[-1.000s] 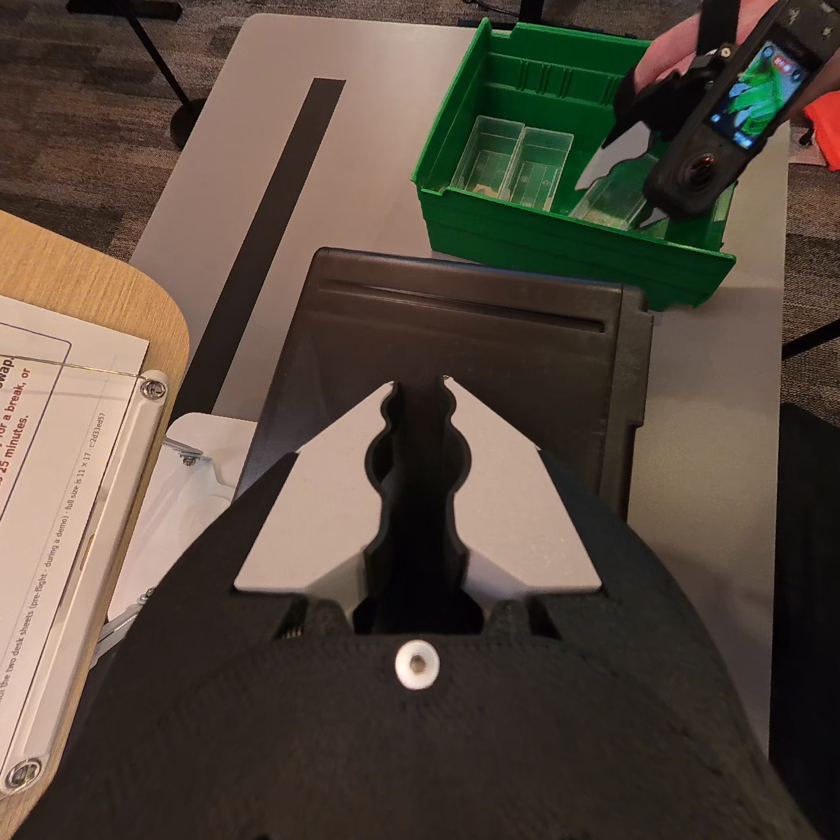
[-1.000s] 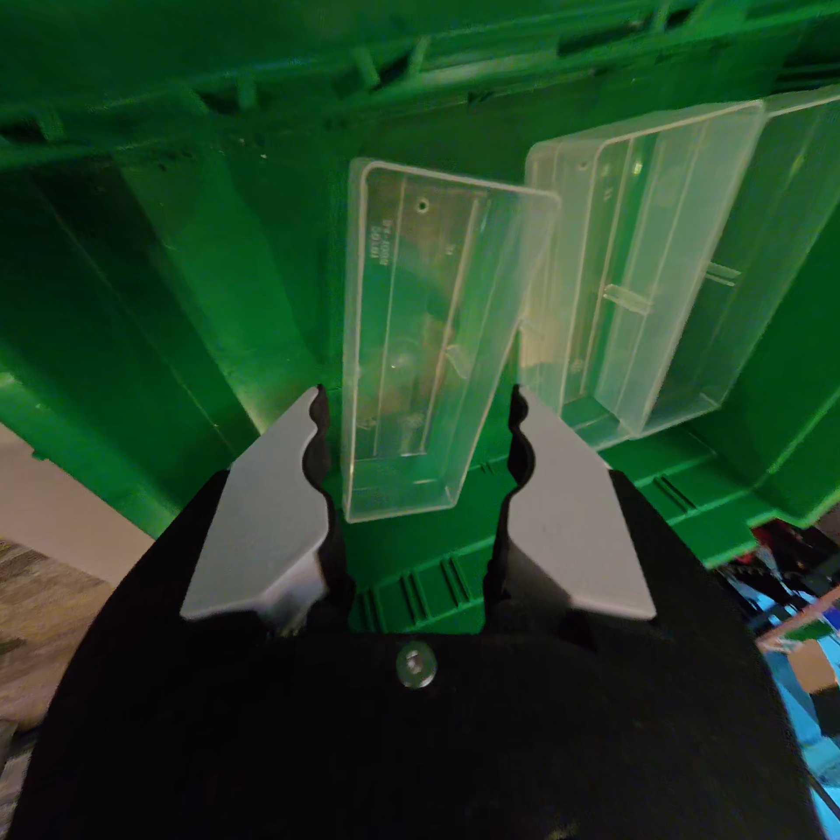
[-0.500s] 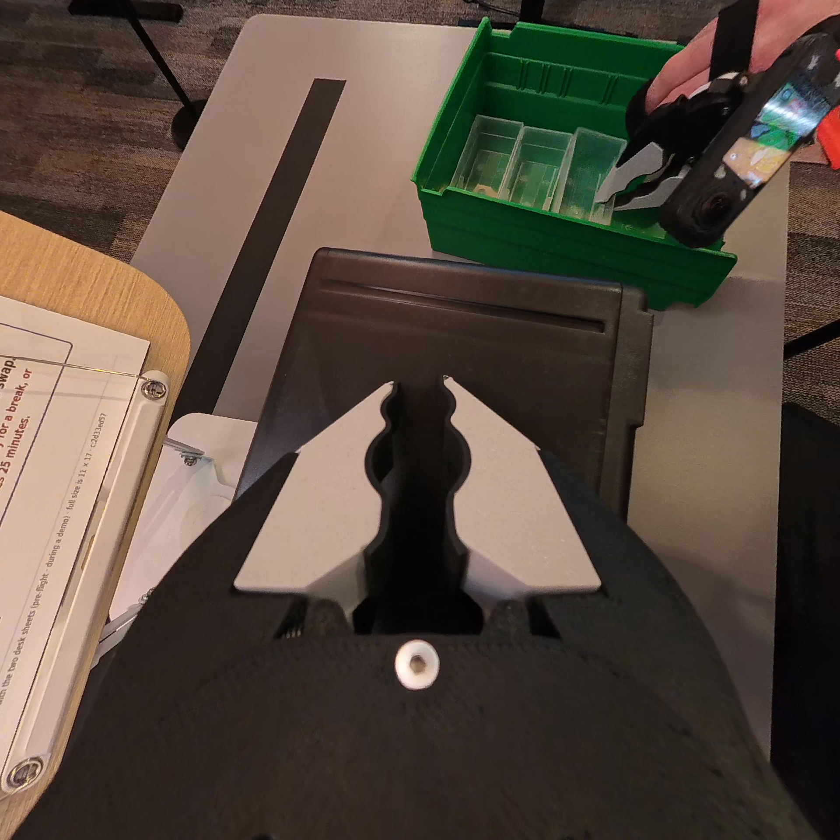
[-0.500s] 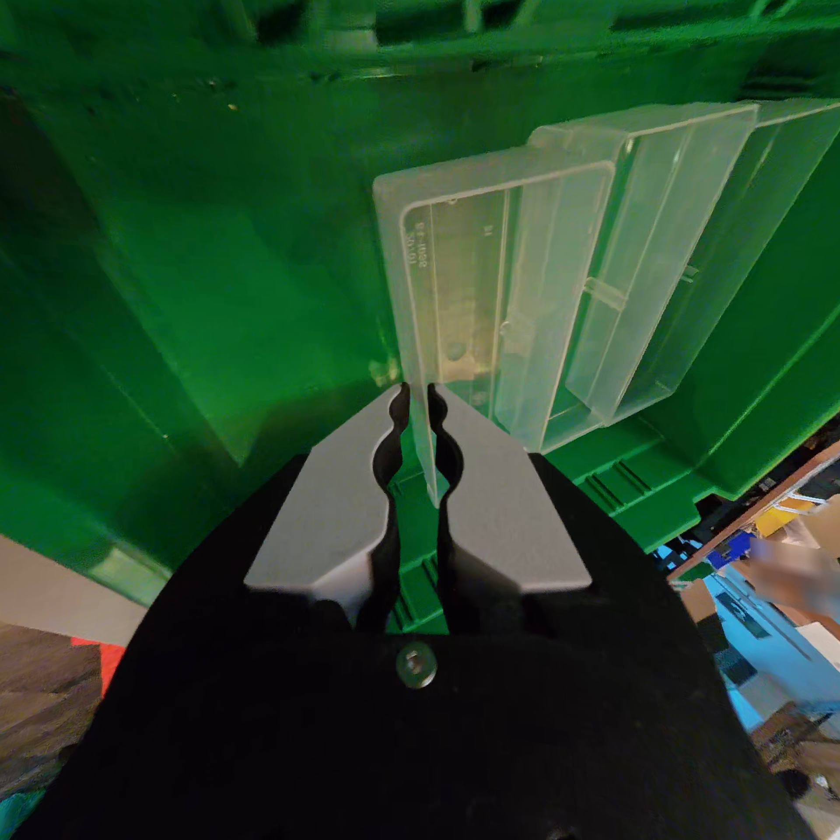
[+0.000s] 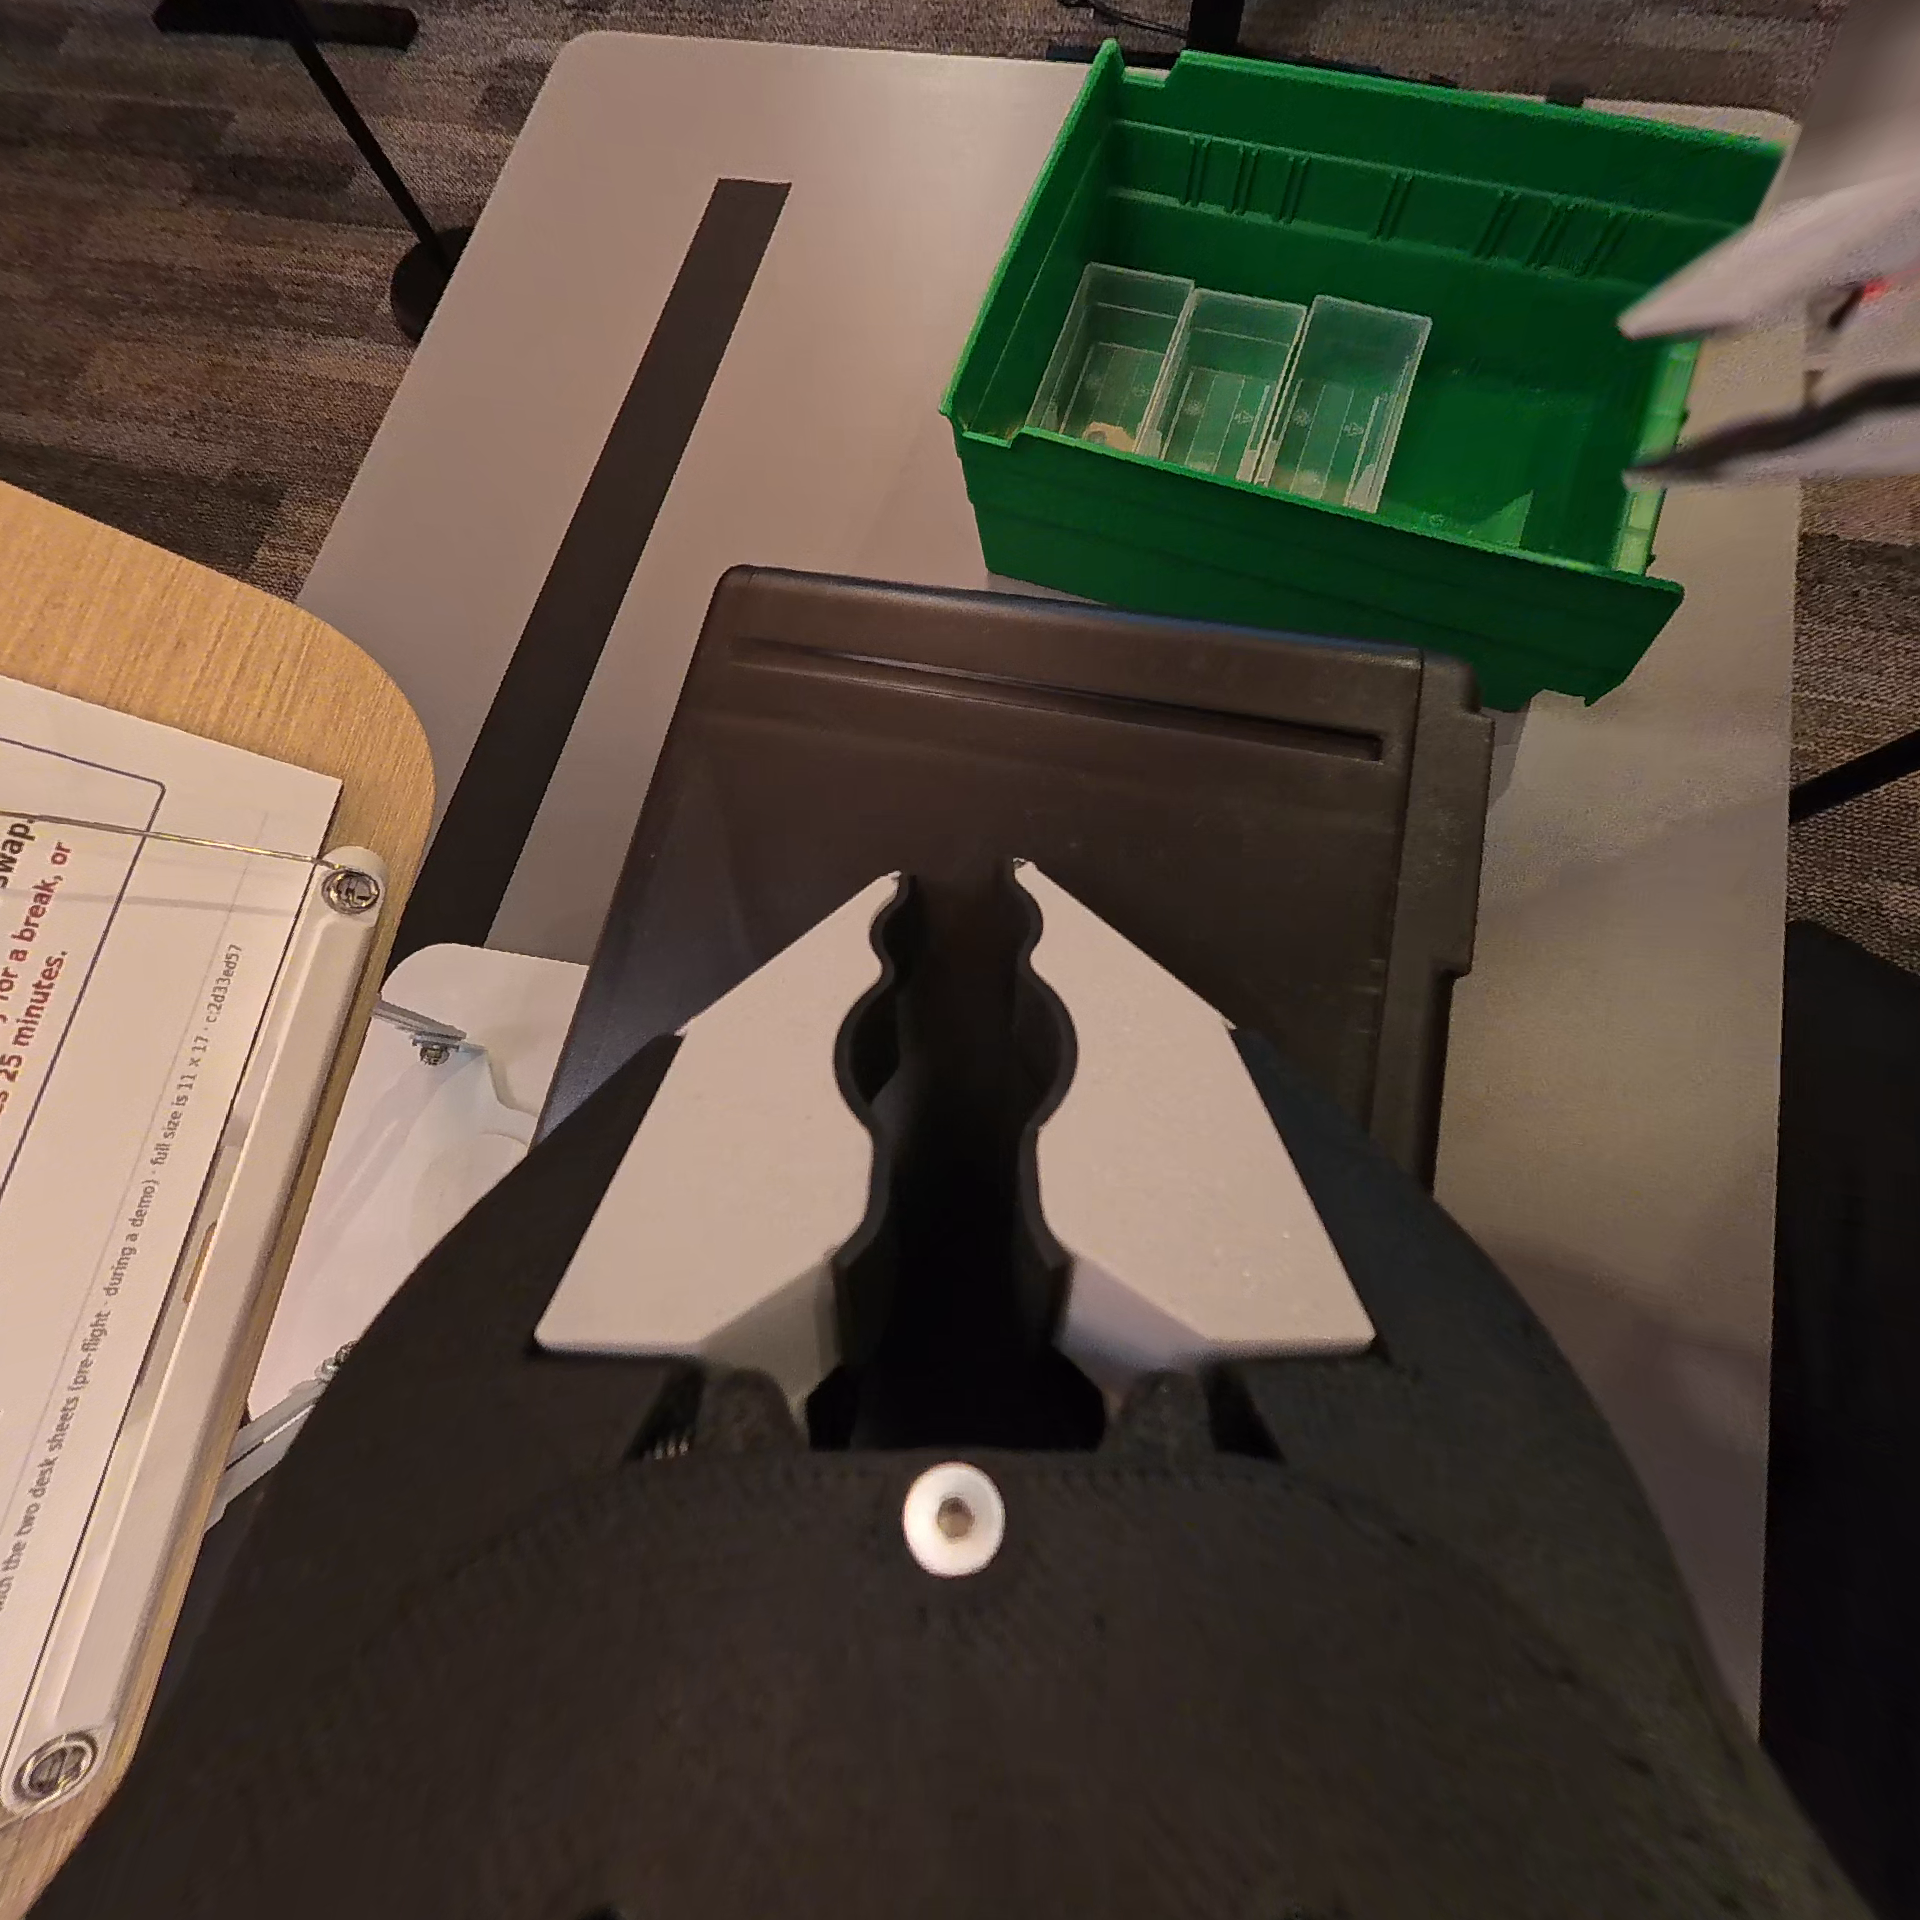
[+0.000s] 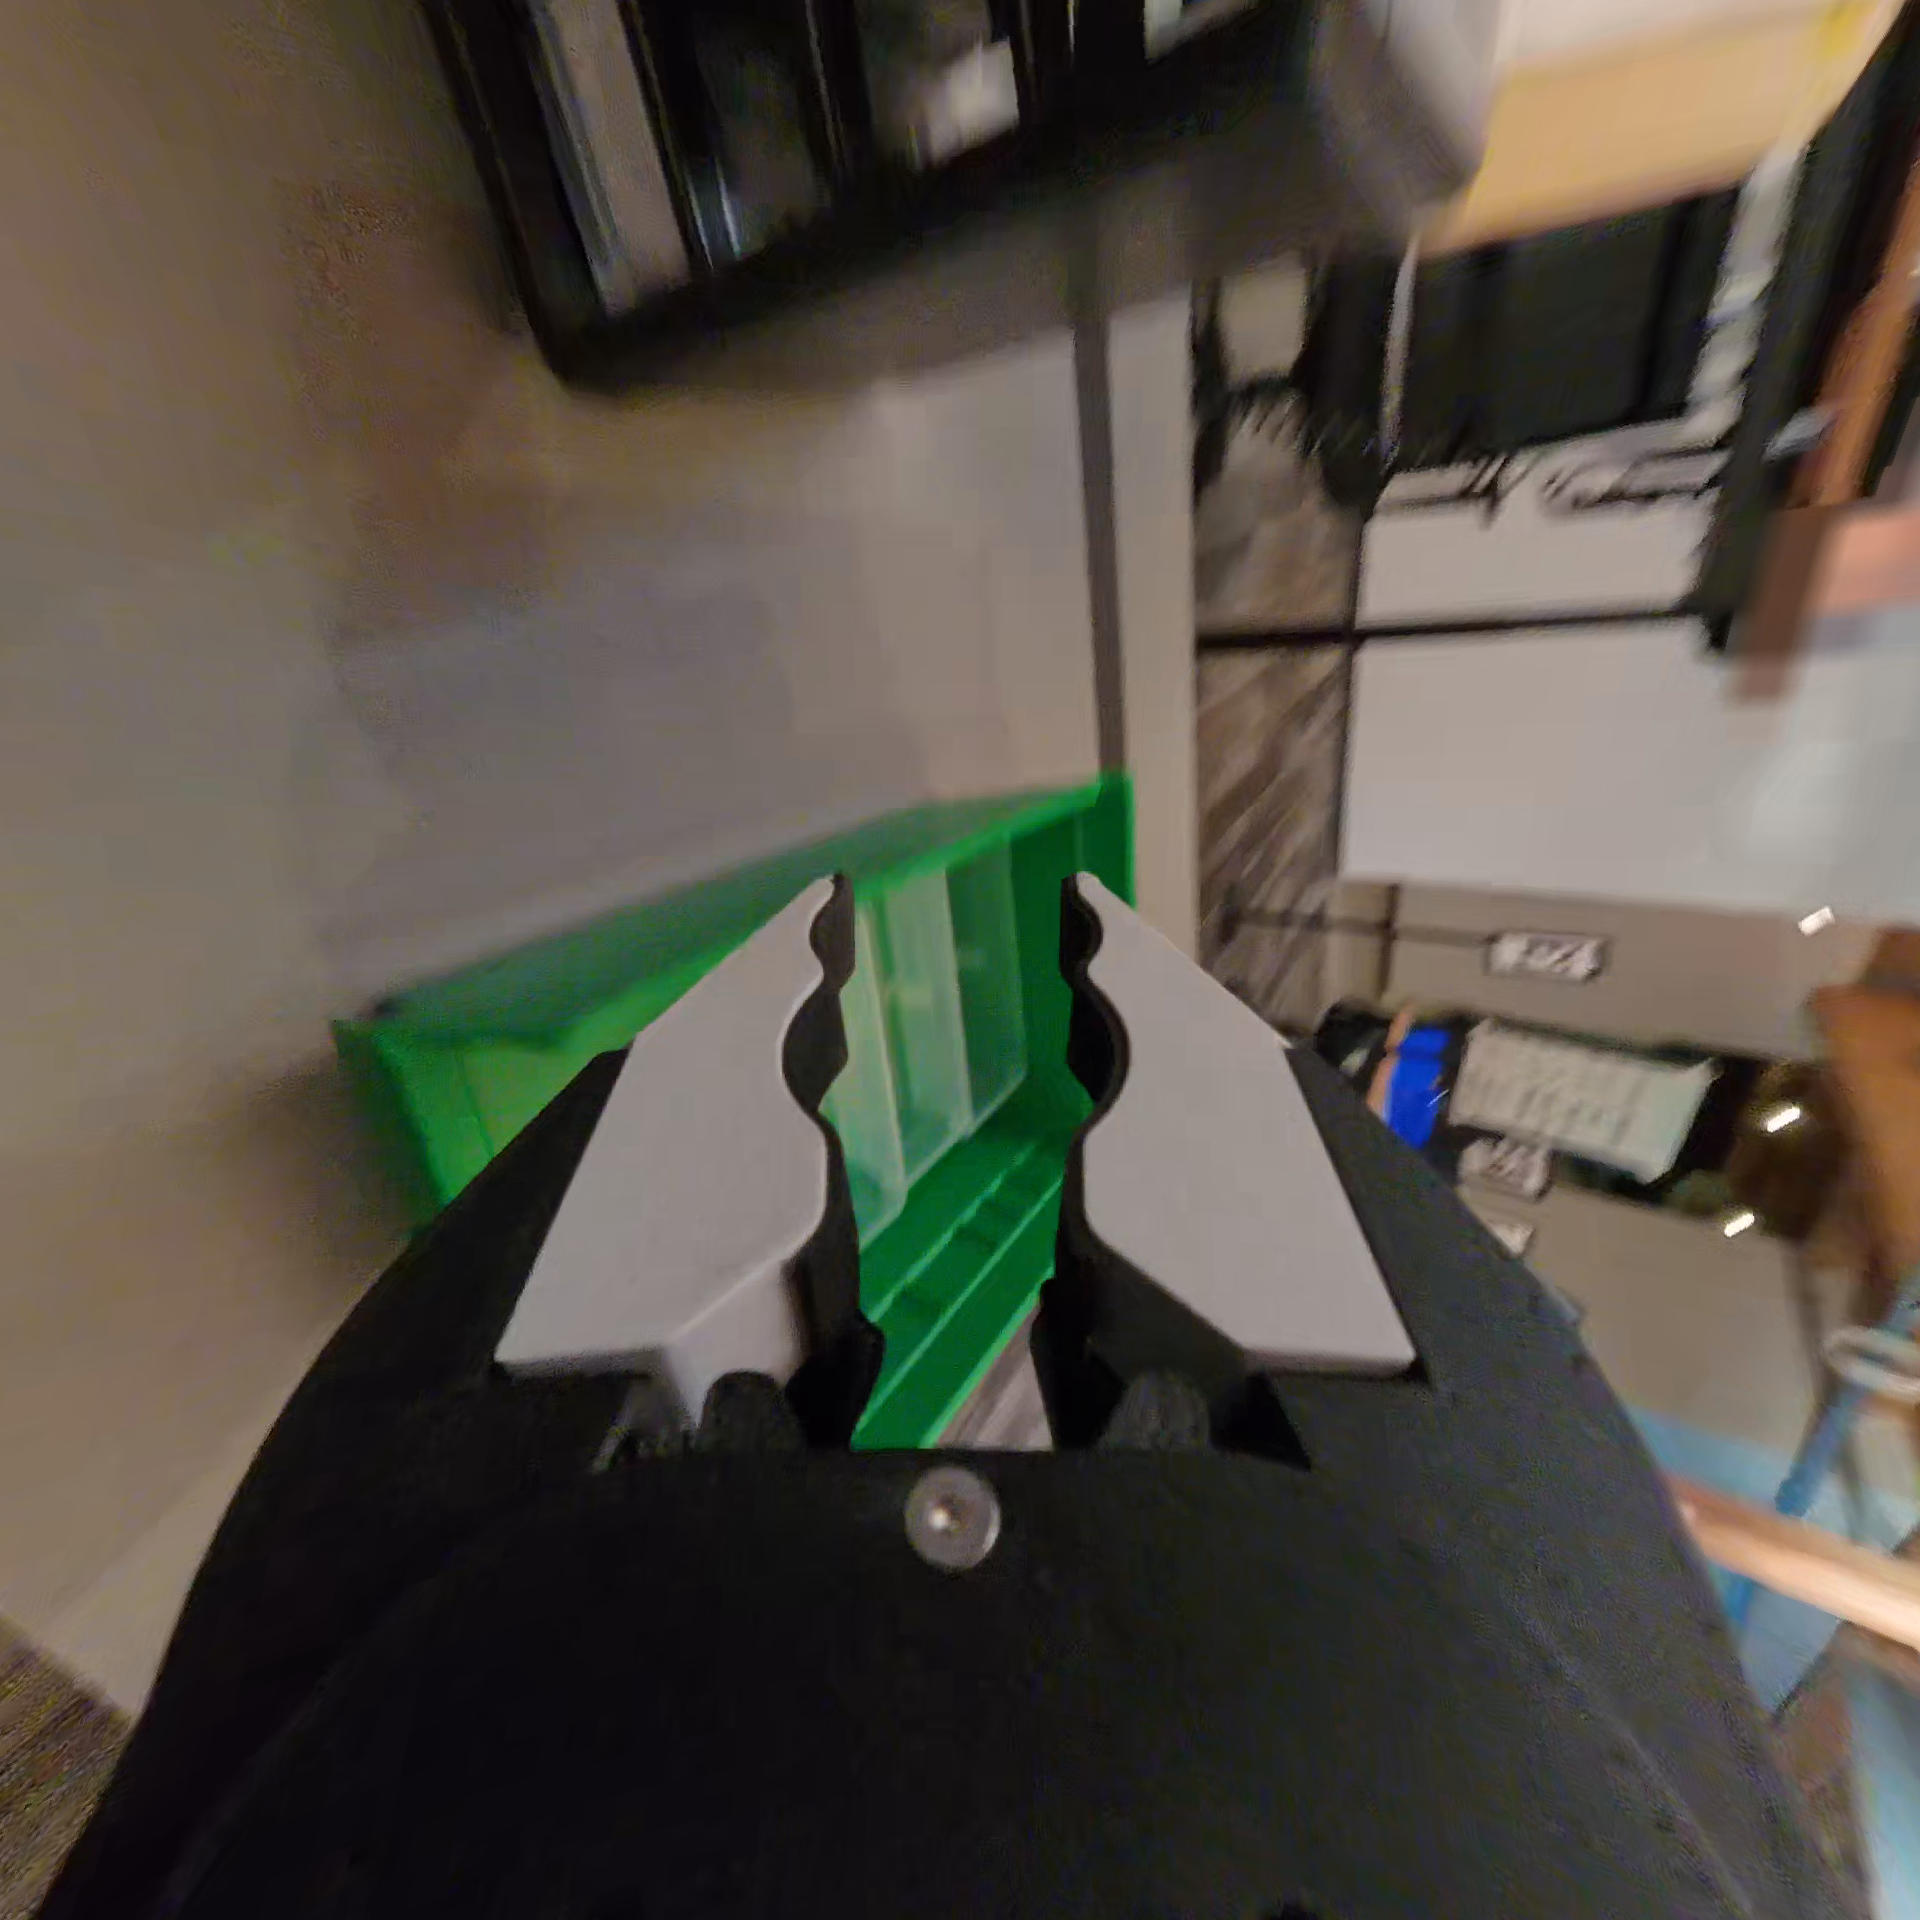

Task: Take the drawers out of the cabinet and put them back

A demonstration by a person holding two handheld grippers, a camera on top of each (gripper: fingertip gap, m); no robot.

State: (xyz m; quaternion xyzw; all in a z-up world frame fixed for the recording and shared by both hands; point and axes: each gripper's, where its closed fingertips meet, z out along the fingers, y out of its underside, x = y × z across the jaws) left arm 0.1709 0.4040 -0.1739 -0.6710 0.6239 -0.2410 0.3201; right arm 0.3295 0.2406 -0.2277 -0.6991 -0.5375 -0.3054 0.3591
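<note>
The black cabinet point(image 5: 1039, 748) stands on the grey table, seen from above. My left gripper point(image 5: 956, 878) rests over its top, jaws drawn in to a narrow gap with nothing seen between them. Behind it a green bin point(image 5: 997, 416) holds three clear drawers point(image 5: 1226, 379) side by side at its left end. My right gripper point(image 6: 956, 888) is open and empty, held off the bin's right side; it also shows blurred in the left wrist view point(image 5: 1766, 343). The right wrist view is blurred, showing the bin point(image 6: 499, 1039), the drawers point(image 6: 935, 1018) and the cabinet's front point(image 6: 779, 156).
A wooden desk point(image 5: 260, 644) with a laminated sheet point(image 5: 156, 1039) lies at the left. A black stripe point(image 5: 665, 416) runs along the grey table point(image 5: 883, 260). A white object point(image 5: 457, 1039) sits beside the cabinet. A stand base point(image 5: 416, 270) is on the carpet.
My right gripper laid the third clear drawer flat beside the other two, let go of it, opened and pulled back out of the bin. The left gripper has not moved.
</note>
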